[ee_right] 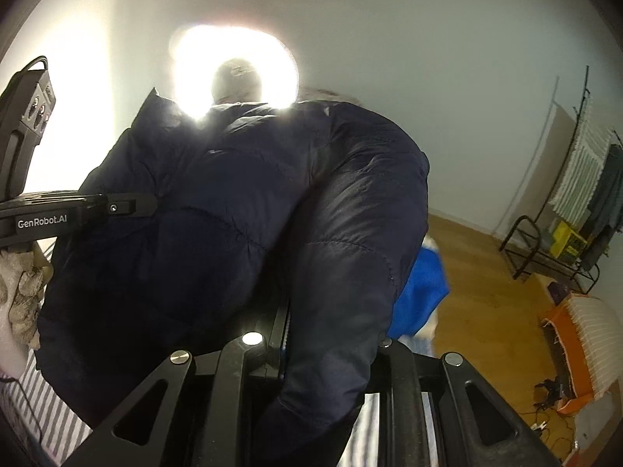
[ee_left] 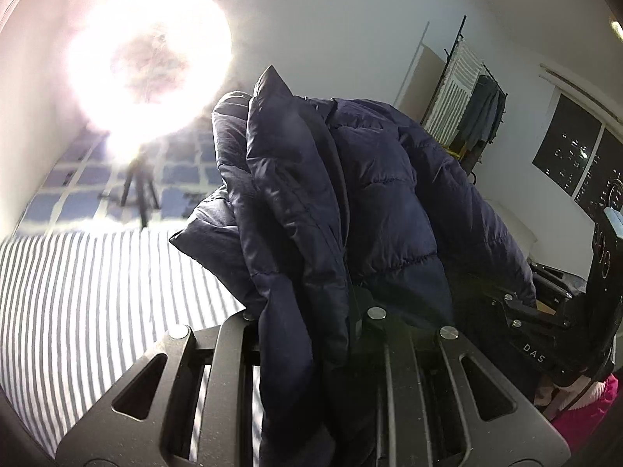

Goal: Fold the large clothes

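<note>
**Gripping a navy puffer jacket in both grippers above a striped bed**

Reading left to right in the right wrist view: "GenRobot.AI" in white on the black left gripper (ee_right: 128, 207), its tip buried in the jacket (ee_right: 241, 202). Quilted, glossy, dark navy, bunched in puffy folds and lifted off the striped sheet (ee_right: 58, 408). Beyond it, something bright blue (ee_right: 422, 292), wooden floor (ee_right: 486, 292), then a black metal rack (ee_right: 545, 249) holding a yellow box (ee_right: 566, 239).

In the left wrist view: striped sheet (ee_left: 97, 292) at left, jacket (ee_left: 350, 202) clamped in the left gripper (ee_left: 311, 334), "DAS" on the right gripper (ee_left: 521, 311), whose tip meets the jacket's edge. Right gripper (ee_right: 331, 350) likewise clenched on the fabric.
</note>
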The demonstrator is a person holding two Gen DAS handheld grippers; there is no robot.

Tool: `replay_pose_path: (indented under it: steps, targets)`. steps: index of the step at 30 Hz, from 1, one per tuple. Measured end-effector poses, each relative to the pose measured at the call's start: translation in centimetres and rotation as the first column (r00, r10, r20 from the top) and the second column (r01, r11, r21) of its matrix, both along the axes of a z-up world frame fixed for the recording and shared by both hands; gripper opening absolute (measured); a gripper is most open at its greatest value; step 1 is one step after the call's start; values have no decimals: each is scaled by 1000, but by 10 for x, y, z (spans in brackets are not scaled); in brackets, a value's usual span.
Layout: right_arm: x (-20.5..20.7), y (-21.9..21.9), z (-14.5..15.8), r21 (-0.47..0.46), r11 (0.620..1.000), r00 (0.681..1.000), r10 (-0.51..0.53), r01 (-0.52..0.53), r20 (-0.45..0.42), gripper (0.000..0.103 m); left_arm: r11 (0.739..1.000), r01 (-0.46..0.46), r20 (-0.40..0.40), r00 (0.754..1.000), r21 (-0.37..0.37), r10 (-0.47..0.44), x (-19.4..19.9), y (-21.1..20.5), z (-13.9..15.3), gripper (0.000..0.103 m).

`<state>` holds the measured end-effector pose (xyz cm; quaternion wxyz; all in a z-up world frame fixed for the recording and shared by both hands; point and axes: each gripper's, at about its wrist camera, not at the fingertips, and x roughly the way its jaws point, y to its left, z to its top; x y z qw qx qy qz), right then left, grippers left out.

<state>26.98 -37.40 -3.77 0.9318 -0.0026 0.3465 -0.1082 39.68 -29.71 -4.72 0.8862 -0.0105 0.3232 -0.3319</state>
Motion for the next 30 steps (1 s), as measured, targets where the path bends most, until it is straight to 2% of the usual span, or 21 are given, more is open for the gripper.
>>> replay_pose_path:
  steps: [6, 12, 17, 24, 26, 27, 29, 30]
  targets:
    - [51, -66, 11, -32, 996, 997, -76, 77, 29, 20, 1000, 25, 58, 998, 7, -26, 57, -60, 11, 18]
    - [102, -122, 1, -75, 989, 991, -127, 130, 44, 20, 1000, 30, 79, 996, 3, -30, 108, -109, -2, 18]
    - [138, -153, -21, -78, 988, 991, -132, 134, 29, 19, 999, 27, 100, 994, 40, -31, 142, -137, -21, 18]
    - [168, -178, -60, -89, 988, 991, -132, 130, -12, 19, 1000, -7, 31, 1000, 16, 7, 186, -157, -69, 18]
    - [173, -181, -75, -87, 988, 991, -132, 129, -35, 20, 999, -25, 15, 1000, 47, 24, 191, -164, -84, 19]
    - [176, -186, -84, -81, 988, 990, -134, 130, -48, 21, 994, -36, 5, 999, 102, 35, 198, -169, -98, 25]
    - [185, -199, -106, -51, 989, 984, -143, 138, -106, 26, 970, -68, -21, 997, 235, 75, 210, -177, -123, 35]
    - [191, -205, -120, -50, 987, 975, -162, 156, -154, 34, 953, -80, -37, 995, 291, 95, 216, -179, -135, 44]
